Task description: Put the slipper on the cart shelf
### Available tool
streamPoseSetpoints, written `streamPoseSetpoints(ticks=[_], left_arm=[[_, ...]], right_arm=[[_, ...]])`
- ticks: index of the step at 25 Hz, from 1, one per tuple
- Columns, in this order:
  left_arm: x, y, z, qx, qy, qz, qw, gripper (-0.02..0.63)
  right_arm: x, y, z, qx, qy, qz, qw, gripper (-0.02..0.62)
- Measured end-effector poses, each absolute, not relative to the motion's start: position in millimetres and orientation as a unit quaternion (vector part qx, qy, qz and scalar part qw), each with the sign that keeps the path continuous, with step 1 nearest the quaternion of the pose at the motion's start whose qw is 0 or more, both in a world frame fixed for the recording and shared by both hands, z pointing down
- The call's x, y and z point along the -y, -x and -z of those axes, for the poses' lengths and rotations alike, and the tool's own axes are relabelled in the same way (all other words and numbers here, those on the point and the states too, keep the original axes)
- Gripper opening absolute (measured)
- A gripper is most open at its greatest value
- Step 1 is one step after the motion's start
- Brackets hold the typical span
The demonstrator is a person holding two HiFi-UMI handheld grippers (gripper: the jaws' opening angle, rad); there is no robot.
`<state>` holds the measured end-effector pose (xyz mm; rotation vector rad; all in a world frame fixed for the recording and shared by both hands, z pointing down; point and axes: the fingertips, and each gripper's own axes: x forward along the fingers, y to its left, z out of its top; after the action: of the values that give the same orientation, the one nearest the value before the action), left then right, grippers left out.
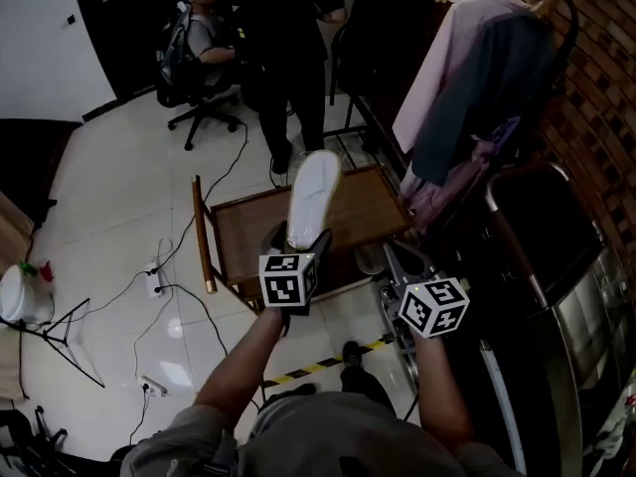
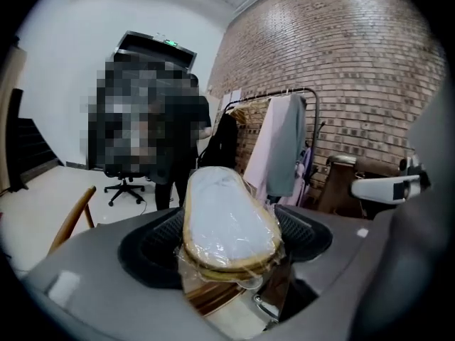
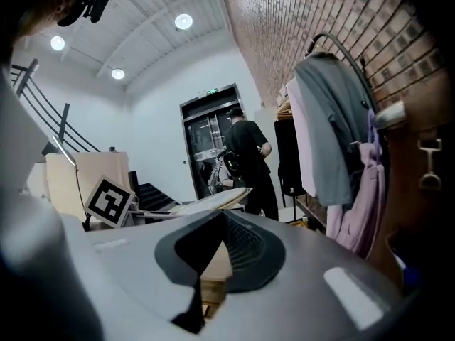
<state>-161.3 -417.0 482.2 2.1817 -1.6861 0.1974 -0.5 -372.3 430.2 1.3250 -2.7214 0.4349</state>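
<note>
A white slipper (image 1: pixel 316 189) wrapped in clear film sticks out forward from my left gripper (image 1: pixel 301 237), which is shut on its heel end. It hangs over the top of the wooden cart shelf (image 1: pixel 368 207). In the left gripper view the slipper (image 2: pixel 227 212) lies sole up between the black pads (image 2: pixel 153 251) of the left gripper (image 2: pixel 229 251). My right gripper (image 1: pixel 396 264) is to the right, by the cart's near right corner. In the right gripper view the right gripper (image 3: pixel 222 217) has its tips together and holds nothing, and the slipper (image 3: pixel 213 201) shows edge-on at the left.
A clothes rack (image 1: pixel 467 78) with hanging shirts stands along the brick wall on the right. A person in black (image 1: pixel 288 68) stands just beyond the cart, next to an office chair (image 1: pixel 199 78). Cables (image 1: pixel 159 286) and striped tape (image 1: pixel 318 366) lie on the floor.
</note>
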Motion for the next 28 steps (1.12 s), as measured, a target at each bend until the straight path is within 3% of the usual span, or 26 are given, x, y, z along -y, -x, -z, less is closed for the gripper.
streamPoseSetpoints(ticks=[9, 28], left_arm=[[337, 120, -474, 0.491, -0.848, -0.078, 0.185, 0.405], [161, -63, -462, 0.287, -0.939, -0.107, 0.160, 0.405]], right_arm=[[270, -30, -431, 0.829, -0.540, -0.141, 0.025, 0.000], [67, -177, -425, 0.698, -0.702, -0.142, -0.016, 0.000]])
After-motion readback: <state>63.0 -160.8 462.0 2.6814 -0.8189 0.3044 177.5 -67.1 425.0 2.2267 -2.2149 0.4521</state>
